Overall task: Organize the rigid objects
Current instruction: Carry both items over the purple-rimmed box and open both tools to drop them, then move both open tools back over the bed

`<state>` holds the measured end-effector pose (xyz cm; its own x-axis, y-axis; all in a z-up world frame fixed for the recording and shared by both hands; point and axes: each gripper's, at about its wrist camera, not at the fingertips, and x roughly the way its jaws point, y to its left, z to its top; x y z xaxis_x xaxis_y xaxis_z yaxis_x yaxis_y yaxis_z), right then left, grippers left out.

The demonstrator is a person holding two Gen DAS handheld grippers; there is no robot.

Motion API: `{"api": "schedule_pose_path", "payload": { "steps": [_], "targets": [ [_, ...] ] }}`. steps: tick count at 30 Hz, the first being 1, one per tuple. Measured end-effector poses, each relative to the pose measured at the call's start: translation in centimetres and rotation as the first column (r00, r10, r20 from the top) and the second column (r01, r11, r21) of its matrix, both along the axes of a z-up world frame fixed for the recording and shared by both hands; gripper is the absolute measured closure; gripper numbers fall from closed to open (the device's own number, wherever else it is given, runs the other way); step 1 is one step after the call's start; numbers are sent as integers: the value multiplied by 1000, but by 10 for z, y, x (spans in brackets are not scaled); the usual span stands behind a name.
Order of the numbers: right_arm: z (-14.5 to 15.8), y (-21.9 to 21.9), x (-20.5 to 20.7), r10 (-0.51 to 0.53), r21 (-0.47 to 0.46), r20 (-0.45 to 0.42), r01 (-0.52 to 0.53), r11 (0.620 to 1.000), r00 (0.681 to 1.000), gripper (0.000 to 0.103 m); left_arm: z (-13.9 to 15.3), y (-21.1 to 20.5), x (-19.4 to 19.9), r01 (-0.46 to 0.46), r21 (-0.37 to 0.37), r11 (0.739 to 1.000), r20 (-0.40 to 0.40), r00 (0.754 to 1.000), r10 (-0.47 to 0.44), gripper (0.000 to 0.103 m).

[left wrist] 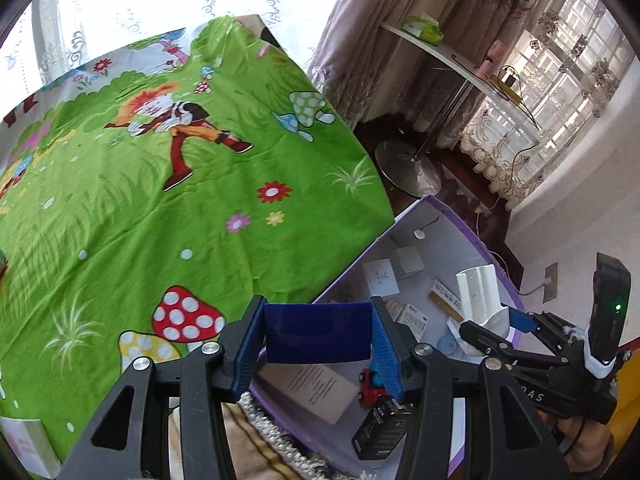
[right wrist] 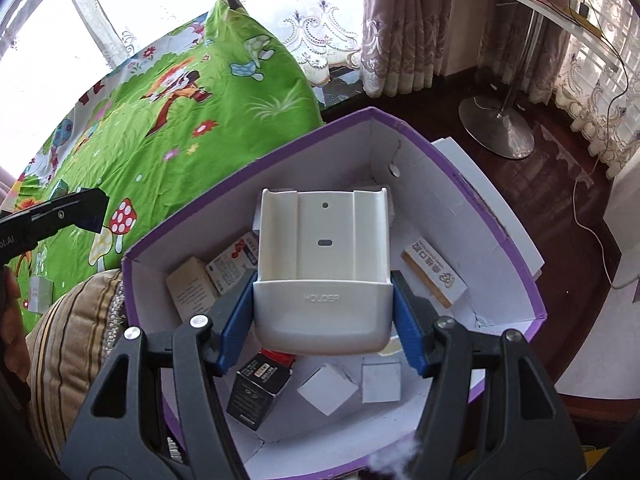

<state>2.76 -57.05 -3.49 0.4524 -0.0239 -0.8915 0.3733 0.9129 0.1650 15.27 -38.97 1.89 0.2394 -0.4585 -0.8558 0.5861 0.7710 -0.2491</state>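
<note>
Here the left gripper [left wrist: 318, 334] clamps a dark blue block [left wrist: 318, 332] between its pads at the rim of the purple box [right wrist: 496, 204]. Right gripper [right wrist: 322, 320] pinches a white plastic holder [right wrist: 322, 264] above the box interior, over small cartons and a black carton [right wrist: 256, 390].

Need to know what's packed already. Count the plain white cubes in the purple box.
2. One white cube lies tilted near the box's close end, beside the black carton; the other sits just right of it. More may hide under the white holder.
</note>
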Motion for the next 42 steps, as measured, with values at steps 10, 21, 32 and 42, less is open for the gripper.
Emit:
{"api": "schedule_pose_path", "payload": {
  "steps": [10, 21, 32, 42],
  "targets": [
    [-7, -27, -15, -69, 20, -7, 69, 997, 998, 27, 16, -69, -13, 118, -68, 991, 31, 993, -116, 52],
    [6, -39, -21, -103, 18, 31, 103, 995, 994, 25, 24, -107, -20, 191, -103, 976, 49, 981, -187, 41],
    [24, -30, -19, -86, -1, 62, 86, 996, 994, 24, 34, -64, -14, 122, -164, 979, 50, 992, -115, 39],
    [49, -2, -11, -24, -27, 98, 27, 999, 995, 24, 50, 0, -15, 81, -145, 986, 134, 989, -61, 39]
  ]
}}
